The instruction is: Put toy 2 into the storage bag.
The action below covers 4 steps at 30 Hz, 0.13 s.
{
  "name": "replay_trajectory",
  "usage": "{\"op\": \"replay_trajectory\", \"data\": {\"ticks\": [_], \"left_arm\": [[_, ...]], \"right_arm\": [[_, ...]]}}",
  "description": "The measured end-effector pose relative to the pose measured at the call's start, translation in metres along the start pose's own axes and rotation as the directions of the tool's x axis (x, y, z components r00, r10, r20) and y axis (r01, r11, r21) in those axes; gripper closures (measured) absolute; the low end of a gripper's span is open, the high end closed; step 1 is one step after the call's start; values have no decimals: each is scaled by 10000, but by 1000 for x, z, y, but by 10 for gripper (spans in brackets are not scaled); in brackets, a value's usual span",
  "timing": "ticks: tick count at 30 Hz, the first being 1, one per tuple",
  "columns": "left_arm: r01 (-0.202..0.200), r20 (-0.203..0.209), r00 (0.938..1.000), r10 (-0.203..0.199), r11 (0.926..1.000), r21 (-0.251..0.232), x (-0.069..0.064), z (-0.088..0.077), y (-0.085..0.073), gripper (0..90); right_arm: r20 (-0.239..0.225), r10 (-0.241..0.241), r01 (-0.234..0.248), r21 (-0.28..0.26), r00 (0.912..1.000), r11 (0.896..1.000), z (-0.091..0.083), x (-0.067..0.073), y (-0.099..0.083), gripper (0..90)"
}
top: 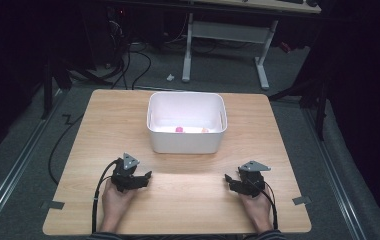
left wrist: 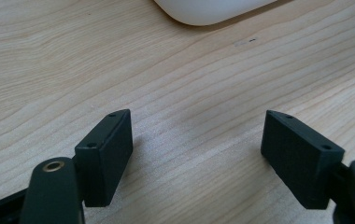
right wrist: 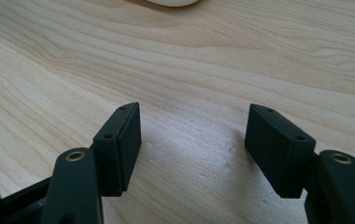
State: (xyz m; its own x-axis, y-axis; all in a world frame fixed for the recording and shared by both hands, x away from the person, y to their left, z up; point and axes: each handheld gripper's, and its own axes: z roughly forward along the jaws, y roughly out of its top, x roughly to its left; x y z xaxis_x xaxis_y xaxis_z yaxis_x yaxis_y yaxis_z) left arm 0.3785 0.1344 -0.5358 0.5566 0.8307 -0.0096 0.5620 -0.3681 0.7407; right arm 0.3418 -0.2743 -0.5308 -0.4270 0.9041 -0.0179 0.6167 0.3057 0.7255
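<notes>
Seen from above at the near edge of a pale, wood-grained rectangular tabletop [top: 188, 212]: two black two-jaw grippers, one in each hand, well apart and both low over the wood. Left gripper [top: 145, 176] held by the left hand [top: 115, 197], with a grey three-cornered plate [top: 130, 160] on top and a black cable [top: 97, 200] trailing back toward the table edge; jaws turned inward toward the middle of the table. In the left gripper view, left gripper [left wrist: 196, 154] released, jaws standing wide apart with bare wood grain between the pads, gripping nothing. Right gripper [top: 229, 180] held by the right hand [top: 257, 205], likewise topped with a grey plate [top: 254, 165] and pointing inward toward its partner. In the right gripper view, right gripper [right wrist: 192, 149] also unclenched, a clear gap of bare tabletop between the two flat black pads, with faint small dents in the wood just beneath. Beyond both, at the middle of the table toward the far side: a white rounded-corner rectangular plastic tub [top: 185, 142], upright, apart from either gripper and roughly midway between them across the table. Inside, on its floor near the front wall, a small pink round item [top: 179, 129] and, beside it to the right, a small pale orange item [top: 205, 130], both too small to identify. Tub's white rounded lower edge at the top of the left gripper view [left wrist: 213, 9] and barely at the top of the right gripper view [right wrist: 171, 2]. Behind the table, grey carpet and a white-legged desk [top: 263, 65].
</notes>
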Motion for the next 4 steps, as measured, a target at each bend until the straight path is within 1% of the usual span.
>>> {"op": "replay_trajectory", "data": {"ticks": [4], "left_arm": [[-1,2,10000,1,10000,0,0,0,0,254]], "right_arm": [[31,-3,3,9,10000,10000,0,0,0,347]]}}
